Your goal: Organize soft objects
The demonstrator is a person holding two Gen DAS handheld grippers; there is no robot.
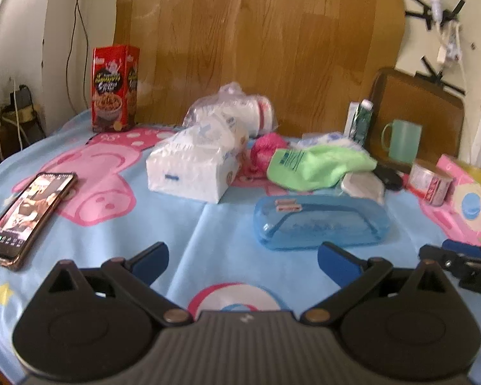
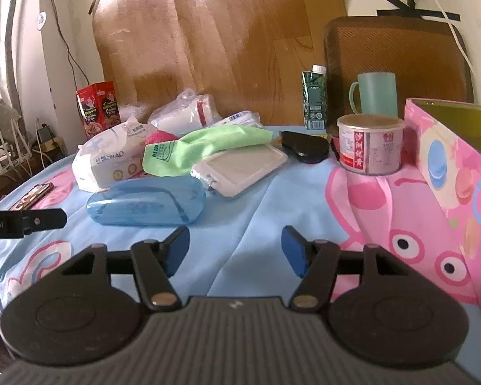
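Note:
A green cloth [image 1: 317, 166] [image 2: 205, 150] lies in the middle of the table, draped over a white flat pack [image 2: 240, 168]. Left of it sits a white tissue pack [image 1: 192, 166] [image 2: 107, 157], with a pink fluffy ball [image 1: 267, 149] [image 2: 160, 136] between them and a bagged white roll [image 1: 237, 112] [image 2: 186, 114] behind. My left gripper [image 1: 242, 261] hovers open near the front edge, nothing between its blue pads. My right gripper [image 2: 235, 250] is open too, over bare blue cloth, holding nothing. A pink box [image 2: 449, 173] [image 1: 468, 199] stands at the right.
A blue plastic case [image 1: 320, 221] [image 2: 147, 202] lies just ahead of both grippers. A phone [image 1: 29, 215] rests at the left. A red snack box [image 1: 115, 88], a tin can [image 2: 370, 144], a green cup [image 2: 376, 94], a carton [image 2: 314, 101] and a black case [image 2: 304, 149] stand around.

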